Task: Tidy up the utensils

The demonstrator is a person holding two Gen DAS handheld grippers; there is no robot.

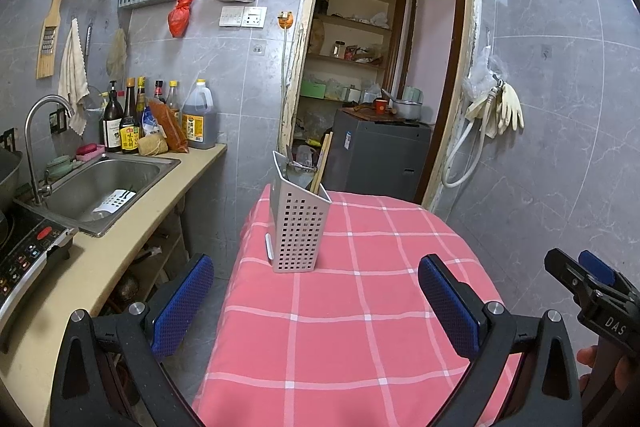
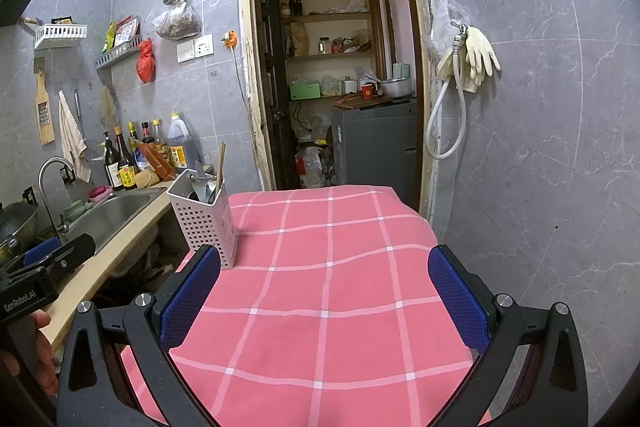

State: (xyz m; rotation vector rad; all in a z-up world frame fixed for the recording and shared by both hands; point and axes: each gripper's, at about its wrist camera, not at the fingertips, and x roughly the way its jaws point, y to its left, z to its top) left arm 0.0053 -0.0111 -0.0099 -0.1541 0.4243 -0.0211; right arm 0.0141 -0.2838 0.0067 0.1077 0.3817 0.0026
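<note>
1. The table [image 2: 328,267] w/ the pink check cloth is bare but for one thing. The cloth could slide or bunch up if a tool drags on it.
2. The white holder [image 1: 298,227] stands up at the far left part of the table, near the edge by the sink counter [image 1: 132,239]. A bump could tip it off.
3. The left gripper [image 1: 316,303] & right gripper [image 2: 324,295] are both spread wide, holding nothing.
4. The chopsticks [image 1: 322,163] & metal bits stick out the top. They could snag & spill.
</note>
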